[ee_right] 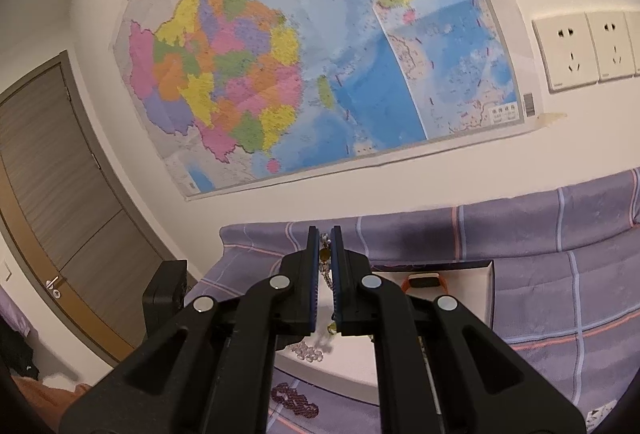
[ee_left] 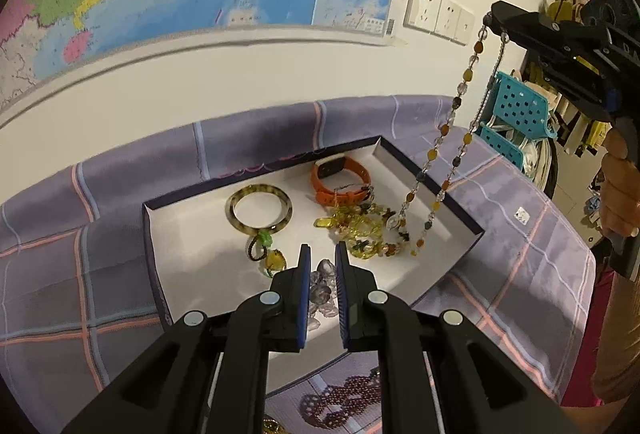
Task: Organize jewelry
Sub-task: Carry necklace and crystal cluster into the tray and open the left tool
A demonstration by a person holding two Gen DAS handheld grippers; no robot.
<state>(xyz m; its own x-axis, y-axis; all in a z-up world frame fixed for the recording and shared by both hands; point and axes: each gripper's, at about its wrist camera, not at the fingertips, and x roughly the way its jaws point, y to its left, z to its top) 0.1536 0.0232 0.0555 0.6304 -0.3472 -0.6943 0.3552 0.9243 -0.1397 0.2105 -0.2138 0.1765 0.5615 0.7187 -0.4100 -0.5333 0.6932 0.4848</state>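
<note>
Jaws of my left gripper point(ee_left: 323, 254) stand nearly together with nothing pinched, low over the near edge of the box point(ee_left: 432, 170), above a cluster of clear beads point(ee_left: 322, 288). Further right, my right gripper point(ee_left: 493, 19) is clamped on the top of the beaded necklace point(ee_left: 438, 170), which hangs as a long loop, its long axis near upright, bottom end dipping into the box beside the yellow bead pile point(ee_left: 362, 226). I judge the risk is snagging: lowering it there could tangle it with that pile, or drape it over the box's right wall.
</note>
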